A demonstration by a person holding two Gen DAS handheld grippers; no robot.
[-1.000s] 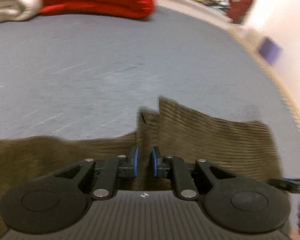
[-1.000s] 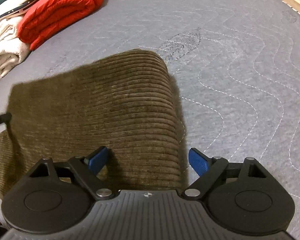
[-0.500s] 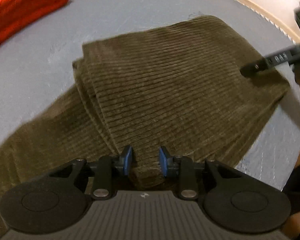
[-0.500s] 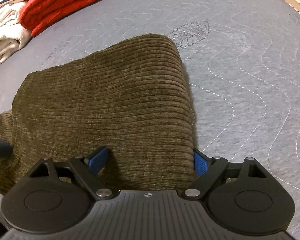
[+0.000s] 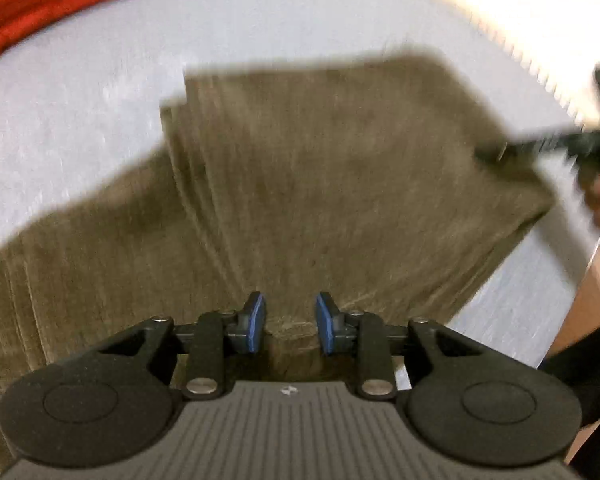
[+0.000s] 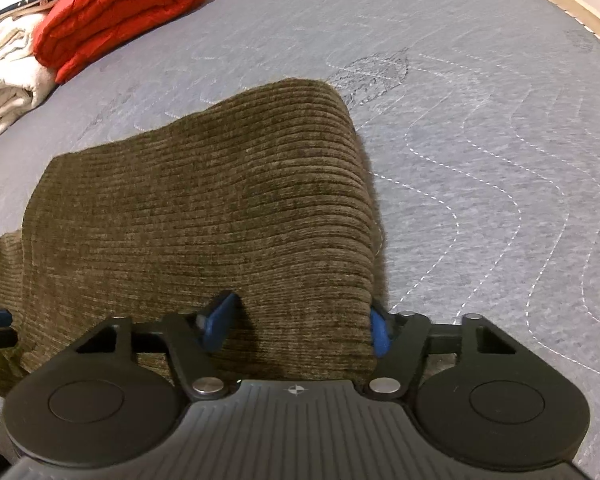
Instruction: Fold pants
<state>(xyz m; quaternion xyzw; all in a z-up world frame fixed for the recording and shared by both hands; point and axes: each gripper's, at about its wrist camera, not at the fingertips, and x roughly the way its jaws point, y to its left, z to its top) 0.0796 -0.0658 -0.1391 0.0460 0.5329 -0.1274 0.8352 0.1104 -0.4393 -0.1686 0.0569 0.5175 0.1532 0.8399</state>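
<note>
Since the earlier frame, both grippers' jaws are standing differently: the right narrower, the left wider. The folded olive pants [image 6: 204, 216] are lying on the grey bed [image 6: 480, 128]. The right gripper [image 6: 300, 324] is straddling their near edge, apart; the left gripper [image 5: 290, 322] is hovering parted over their fold.

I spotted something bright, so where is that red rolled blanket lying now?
In the right wrist view the red rolled blanket lies at the upper left on the grey quilted bed cover, beside folded cream cloth and beyond the olive corduroy pants.
</note>
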